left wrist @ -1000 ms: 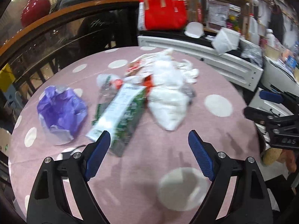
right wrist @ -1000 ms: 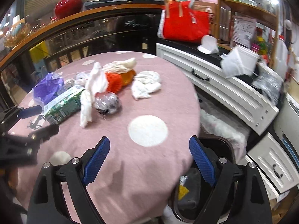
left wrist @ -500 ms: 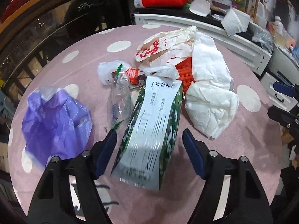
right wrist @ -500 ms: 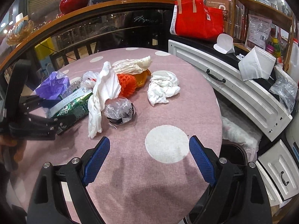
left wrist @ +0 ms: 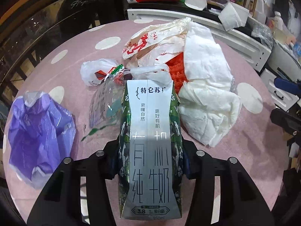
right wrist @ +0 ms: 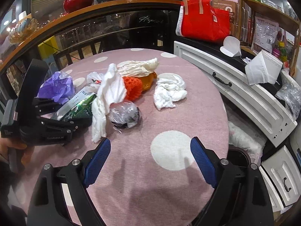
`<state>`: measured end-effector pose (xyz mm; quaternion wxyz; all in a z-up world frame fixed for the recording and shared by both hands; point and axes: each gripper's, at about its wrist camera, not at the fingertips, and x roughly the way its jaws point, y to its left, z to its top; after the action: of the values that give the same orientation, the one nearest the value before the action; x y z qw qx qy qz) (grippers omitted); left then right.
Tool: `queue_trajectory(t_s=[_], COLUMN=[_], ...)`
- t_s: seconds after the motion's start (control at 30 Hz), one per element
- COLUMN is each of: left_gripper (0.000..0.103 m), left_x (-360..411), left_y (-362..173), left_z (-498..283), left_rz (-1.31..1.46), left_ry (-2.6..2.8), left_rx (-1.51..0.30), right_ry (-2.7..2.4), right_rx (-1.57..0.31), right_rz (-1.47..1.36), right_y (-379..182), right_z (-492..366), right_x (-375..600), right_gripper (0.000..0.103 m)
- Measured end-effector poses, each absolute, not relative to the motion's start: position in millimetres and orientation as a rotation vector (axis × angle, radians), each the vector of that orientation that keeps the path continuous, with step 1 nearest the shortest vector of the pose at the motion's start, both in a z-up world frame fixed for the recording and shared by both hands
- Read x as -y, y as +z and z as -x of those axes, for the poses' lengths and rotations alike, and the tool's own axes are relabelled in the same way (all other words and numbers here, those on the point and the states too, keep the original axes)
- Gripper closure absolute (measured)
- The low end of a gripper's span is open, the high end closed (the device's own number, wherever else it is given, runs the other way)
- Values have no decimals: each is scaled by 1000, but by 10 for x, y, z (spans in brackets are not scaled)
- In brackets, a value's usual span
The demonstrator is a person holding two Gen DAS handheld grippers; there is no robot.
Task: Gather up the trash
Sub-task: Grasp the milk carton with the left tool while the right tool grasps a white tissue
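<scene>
A green and silver milk carton (left wrist: 150,141) lies on the pink dotted table (left wrist: 75,56). My left gripper (left wrist: 150,162) is shut on the carton, one finger on each side. The carton also shows in the right wrist view (right wrist: 79,107), held by the left gripper (right wrist: 62,113). Behind it lie crumpled white paper (left wrist: 205,94), a printed plastic bag (left wrist: 156,39), orange netting (left wrist: 176,69), a clear wrapper (left wrist: 105,105) and a purple bag (left wrist: 39,131). My right gripper (right wrist: 150,162) is open and empty over the table's near part, short of a clear plastic ball (right wrist: 125,115).
A white cloth wad (right wrist: 169,92) lies right of the pile. A dark bin (right wrist: 242,156) stands below the table's right edge. White drawers (right wrist: 244,98) and a red tote (right wrist: 203,26) are at the right and back. A railing curves behind the table.
My left gripper has moved forward over the milk carton and shut on its sides. My right gripper has edged forward over the table and stays open.
</scene>
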<state>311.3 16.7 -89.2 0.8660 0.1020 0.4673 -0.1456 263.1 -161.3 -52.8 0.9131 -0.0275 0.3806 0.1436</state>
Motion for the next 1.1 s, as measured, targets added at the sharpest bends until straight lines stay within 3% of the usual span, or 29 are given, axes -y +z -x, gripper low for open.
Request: queue_trajectory(t_s=[0.4, 0.6, 0.67, 0.77, 1.1], left_gripper=[53, 53, 53, 53, 53], left_x=[-382, -470, -481, -465, -363], left_y=[-610, -637, -636, -621, -568], left_z=[-2488, -2375, -2346, -2302, -2136], left_rz=[-137, -96, -89, -90, -95], left_ry=[-194, -175, -172, -169, -180], left_rx=[-828, -832, -829, -818, -789], right_ry=[404, 367, 361, 376, 431], right_rx=[-738, -726, -720, -723, -706], right_rz=[91, 158, 176, 169, 149], right_y=[-416, -495, -507, -510, -339], right_z=[-3002, -3193, -3188, -3129, -2753], right_x=[1052, 865, 841, 851, 894], right_gripper=[25, 51, 74, 94, 97])
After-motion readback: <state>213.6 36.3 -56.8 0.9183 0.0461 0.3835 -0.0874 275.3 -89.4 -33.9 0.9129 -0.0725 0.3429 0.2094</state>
